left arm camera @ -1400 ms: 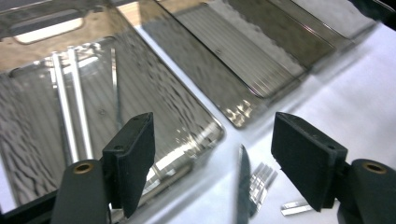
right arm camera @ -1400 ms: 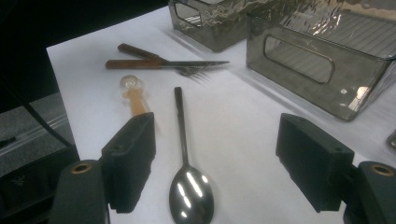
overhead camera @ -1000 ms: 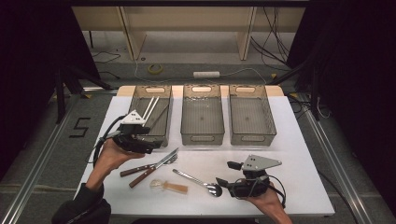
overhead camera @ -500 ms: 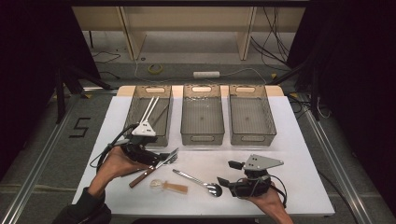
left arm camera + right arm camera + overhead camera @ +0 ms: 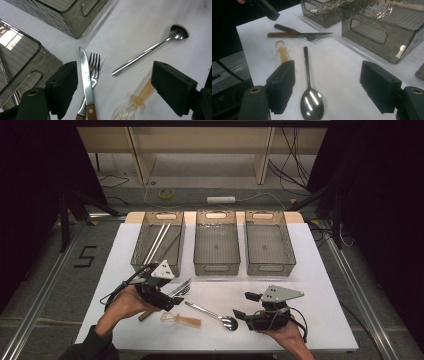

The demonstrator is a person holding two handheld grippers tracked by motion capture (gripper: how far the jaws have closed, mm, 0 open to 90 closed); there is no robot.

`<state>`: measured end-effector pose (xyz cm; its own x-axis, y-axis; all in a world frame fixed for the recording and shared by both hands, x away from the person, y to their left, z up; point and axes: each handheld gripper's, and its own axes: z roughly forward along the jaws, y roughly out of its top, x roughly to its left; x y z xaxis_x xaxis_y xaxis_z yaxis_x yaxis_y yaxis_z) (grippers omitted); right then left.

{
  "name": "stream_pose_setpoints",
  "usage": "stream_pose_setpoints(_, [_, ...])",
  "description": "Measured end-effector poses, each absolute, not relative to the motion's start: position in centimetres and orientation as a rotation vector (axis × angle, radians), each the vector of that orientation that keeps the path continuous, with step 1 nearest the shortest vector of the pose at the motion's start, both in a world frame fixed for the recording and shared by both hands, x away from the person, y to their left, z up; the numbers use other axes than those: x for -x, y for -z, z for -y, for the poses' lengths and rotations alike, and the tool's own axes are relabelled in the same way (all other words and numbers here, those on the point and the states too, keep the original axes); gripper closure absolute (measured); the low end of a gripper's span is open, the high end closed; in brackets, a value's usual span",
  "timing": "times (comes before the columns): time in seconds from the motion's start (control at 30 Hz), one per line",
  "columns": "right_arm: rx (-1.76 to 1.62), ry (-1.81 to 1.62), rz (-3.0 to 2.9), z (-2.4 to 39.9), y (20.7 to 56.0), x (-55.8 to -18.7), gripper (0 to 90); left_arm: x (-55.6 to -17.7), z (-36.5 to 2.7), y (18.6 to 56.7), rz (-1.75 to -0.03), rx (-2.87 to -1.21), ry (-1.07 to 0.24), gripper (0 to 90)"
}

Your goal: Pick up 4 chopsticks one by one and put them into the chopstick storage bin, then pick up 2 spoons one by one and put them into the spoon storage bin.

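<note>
The white surface (image 5: 310,270) carries three grey bins along its far edge; the left bin (image 5: 159,242) holds pale chopsticks (image 5: 159,241), while the middle bin (image 5: 216,242) and right bin (image 5: 268,242) hold nothing you can make out. Take the middle bin as landmark. Nearward of it lies a bare strip of surface, then the cutlery: knife (image 5: 85,80) and fork (image 5: 93,72) side by side and touching, nearward and left of the bin; metal spoon (image 5: 212,312) nearward of it; clear amber-handled spoon (image 5: 181,320) nearest you, close to the surface's near edge. Nearward and right of the bin, open room remains.

Your left claw (image 5: 113,87) hangs released over knife and fork, its jaws having just widened, pressing on nothing; since the earlier frame it has moved from the left bin down toward the cutlery. Your right claw (image 5: 328,88) stands released above the metal spoon's bowl, unmoved.
</note>
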<state>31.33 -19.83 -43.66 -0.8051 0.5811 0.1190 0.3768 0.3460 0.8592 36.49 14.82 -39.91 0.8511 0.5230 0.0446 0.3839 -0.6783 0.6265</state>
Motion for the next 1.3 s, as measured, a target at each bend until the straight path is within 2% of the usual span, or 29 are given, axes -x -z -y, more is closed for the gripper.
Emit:
stream_pose_setpoints(0.57, [-0.865,-1.442,-2.404,19.8,43.7,-31.4,29.3,-35.7,-13.2,42.7,-0.570,-2.590,-0.234,21.2])
stream_pose_setpoints(0.87, [-0.872,-1.438,-2.402,19.9,43.7,-31.3,29.3,-34.9,-11.9,43.7,-0.471,-2.691,-0.240,23.4])
stream_pose_setpoints(1.3, [-0.860,-1.424,-2.412,19.6,43.8,-31.3,29.3,-34.7,-11.0,45.3,-0.381,-2.773,-0.200,40.1])
